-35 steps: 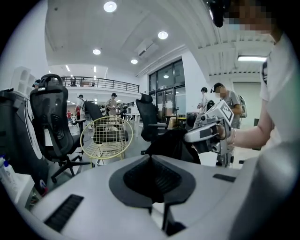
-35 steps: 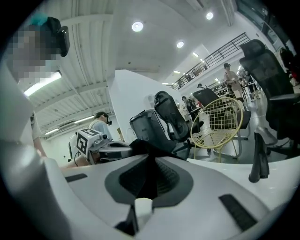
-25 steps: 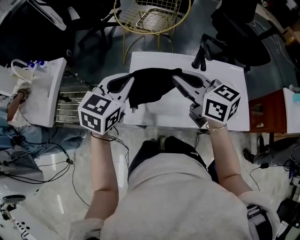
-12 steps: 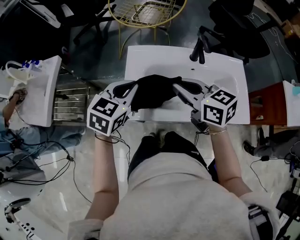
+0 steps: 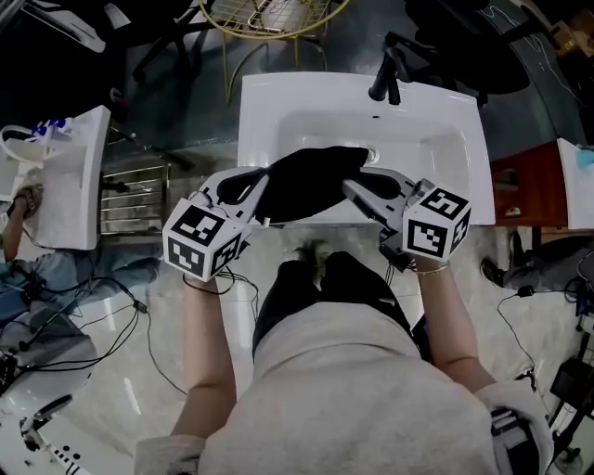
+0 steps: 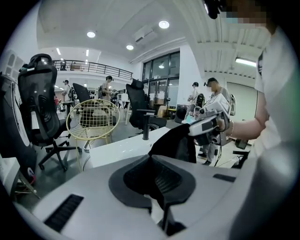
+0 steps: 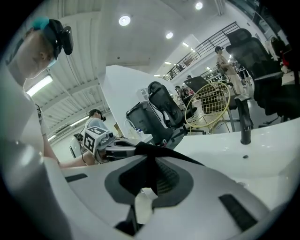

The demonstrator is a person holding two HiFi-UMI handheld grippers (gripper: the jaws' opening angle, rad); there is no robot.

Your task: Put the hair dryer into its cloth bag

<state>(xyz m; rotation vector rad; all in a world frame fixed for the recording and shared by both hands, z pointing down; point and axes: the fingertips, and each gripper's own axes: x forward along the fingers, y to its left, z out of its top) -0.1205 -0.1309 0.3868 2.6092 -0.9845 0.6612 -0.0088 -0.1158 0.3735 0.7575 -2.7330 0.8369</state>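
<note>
A black cloth bag (image 5: 311,181) is stretched between my two grippers over the front part of a white sink basin (image 5: 264,111). My left gripper (image 5: 263,181) is shut on the bag's left edge, and my right gripper (image 5: 349,186) is shut on its right edge. In the left gripper view the bag (image 6: 176,143) runs from my jaws across to the right gripper (image 6: 211,127). The right gripper view has the black cloth (image 7: 161,152) pinched between the jaws and leading to the left gripper (image 7: 101,140). No hair dryer shows in any view.
A black faucet (image 5: 382,79) stands at the basin's far rim. Beyond the sink is a gold wire chair (image 5: 269,14) and black office chairs. A second white counter (image 5: 74,176) is at the left, a red-brown cabinet (image 5: 520,190) at the right. Cables lie on the floor.
Both grippers have sunk with the bag, from above the sink's near edge down over the basin. Both grips on the cloth are unchanged.
</note>
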